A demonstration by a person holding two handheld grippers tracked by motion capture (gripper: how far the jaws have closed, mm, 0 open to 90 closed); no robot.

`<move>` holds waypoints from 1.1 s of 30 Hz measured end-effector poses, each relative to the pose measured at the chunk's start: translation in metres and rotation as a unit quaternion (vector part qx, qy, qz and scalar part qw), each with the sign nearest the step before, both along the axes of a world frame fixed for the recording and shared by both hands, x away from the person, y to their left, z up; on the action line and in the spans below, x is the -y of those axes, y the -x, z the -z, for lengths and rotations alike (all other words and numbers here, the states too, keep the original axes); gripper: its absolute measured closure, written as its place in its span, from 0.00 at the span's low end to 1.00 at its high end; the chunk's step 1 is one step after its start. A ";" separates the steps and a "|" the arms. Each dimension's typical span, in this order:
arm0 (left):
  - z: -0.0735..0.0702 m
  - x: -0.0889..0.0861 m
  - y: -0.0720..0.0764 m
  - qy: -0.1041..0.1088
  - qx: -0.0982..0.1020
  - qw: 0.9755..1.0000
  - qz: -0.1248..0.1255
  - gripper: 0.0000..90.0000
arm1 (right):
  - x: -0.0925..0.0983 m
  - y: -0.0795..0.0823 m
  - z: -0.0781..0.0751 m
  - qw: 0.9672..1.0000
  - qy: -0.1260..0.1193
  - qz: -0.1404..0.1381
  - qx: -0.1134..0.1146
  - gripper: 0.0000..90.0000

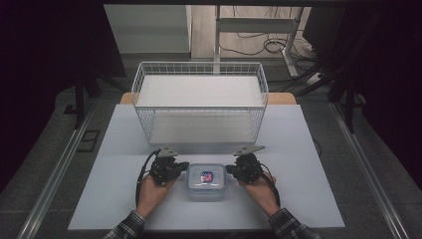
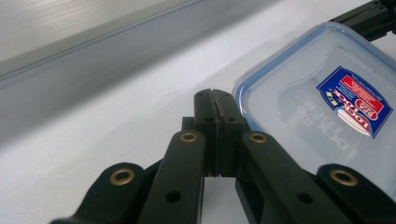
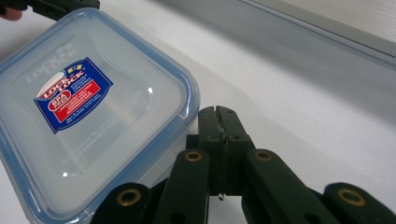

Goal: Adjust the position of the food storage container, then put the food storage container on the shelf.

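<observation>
High view looks down from above; both claw views sit close, sharing the lidded container [image 1: 206, 180].

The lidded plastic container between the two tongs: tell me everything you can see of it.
The container is a small, square, clear plastic box with rounded corners. Its translucent lid, edged by a blue seal, is on and carries a red, white and blue label. It sits flat on the white table, in front of the wire basket. The shut left tongs and right tongs flank its sides, very close; contact cannot be told.
</observation>
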State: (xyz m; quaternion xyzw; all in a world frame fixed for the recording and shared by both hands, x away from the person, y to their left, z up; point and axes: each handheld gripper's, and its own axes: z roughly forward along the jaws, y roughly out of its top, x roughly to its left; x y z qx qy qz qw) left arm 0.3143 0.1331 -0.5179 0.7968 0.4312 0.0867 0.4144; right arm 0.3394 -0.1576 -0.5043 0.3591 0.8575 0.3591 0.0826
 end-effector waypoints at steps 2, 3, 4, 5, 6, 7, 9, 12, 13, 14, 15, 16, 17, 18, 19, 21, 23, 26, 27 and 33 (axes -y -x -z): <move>-0.004 -0.005 0.004 -0.010 0.010 1.000 -0.007 0.97 | 0.001 0.004 -0.005 1.000 0.012 0.000 0.027 0.99; -0.006 -0.009 0.007 -0.011 0.012 1.000 -0.007 0.94 | 0.003 0.005 -0.007 0.999 0.016 -0.001 0.042 0.98; -0.007 -0.014 0.010 -0.007 0.013 1.000 -0.005 0.92 | 0.005 0.007 -0.010 0.999 0.014 -0.003 0.053 0.98; -0.009 -0.018 0.014 -0.005 0.013 1.000 -0.003 0.89 | 0.007 0.009 -0.013 0.998 0.008 -0.003 0.058 0.96; -0.011 -0.022 0.018 -0.006 0.017 1.000 -0.005 0.86 | 0.010 0.010 -0.015 0.998 0.002 -0.004 0.064 0.94; -0.012 -0.026 0.022 -0.005 0.021 1.000 -0.004 0.82 | 0.013 0.012 -0.017 0.998 -0.003 -0.005 0.065 0.92; -0.014 -0.031 0.028 0.004 0.022 1.000 -0.001 0.73 | 0.018 0.017 -0.020 0.998 -0.012 -0.009 0.069 0.87; -0.013 -0.036 0.040 0.006 0.028 1.000 -0.006 0.52 | 0.024 0.025 -0.022 0.997 -0.027 -0.014 0.070 0.74; -0.011 -0.037 0.045 -0.002 0.033 0.999 -0.007 0.45 | 0.026 0.027 -0.023 0.997 -0.027 -0.015 0.070 0.66; -0.009 -0.038 0.048 -0.010 0.035 0.999 -0.006 0.38 | 0.028 0.030 -0.022 0.997 -0.029 -0.014 0.071 0.55; -0.007 -0.039 0.051 -0.018 0.038 0.999 -0.008 0.32 | 0.029 0.032 -0.020 0.997 -0.032 -0.015 0.070 0.46; -0.005 -0.039 0.052 -0.023 0.037 0.999 -0.008 0.28 | 0.032 0.034 -0.019 0.997 -0.038 -0.018 0.067 0.40; -0.003 -0.039 0.053 -0.026 0.032 0.999 -0.007 0.25 | 0.034 0.035 -0.017 0.997 -0.044 -0.021 0.063 0.34; -0.003 -0.038 0.052 -0.026 0.029 0.999 -0.006 0.22 | 0.036 0.036 -0.016 0.997 -0.049 -0.024 0.060 0.28; -0.003 -0.038 0.051 -0.019 0.026 0.999 -0.006 0.20 | 0.037 0.037 -0.015 0.996 -0.056 -0.025 0.059 0.24; -0.003 -0.036 0.048 -0.006 0.022 1.000 -0.004 0.12 | 0.036 0.036 -0.014 0.996 -0.045 -0.018 0.069 0.17; -0.005 -0.033 0.045 0.003 0.019 1.000 -0.010 0.09 | 0.035 0.036 -0.014 0.996 -0.043 -0.019 0.072 0.17; -0.006 -0.028 0.041 0.000 0.021 1.000 -0.004 0.06 | 0.031 0.034 -0.014 0.998 -0.041 -0.014 0.055 0.16; -0.006 -0.027 0.039 0.004 0.021 1.000 -0.001 0.06 | 0.029 0.033 -0.014 0.998 -0.035 -0.010 0.045 0.12; -0.010 -0.013 0.030 0.037 0.016 0.999 0.026 0.07 | 0.022 0.031 -0.019 0.998 -0.052 -0.022 0.020 0.05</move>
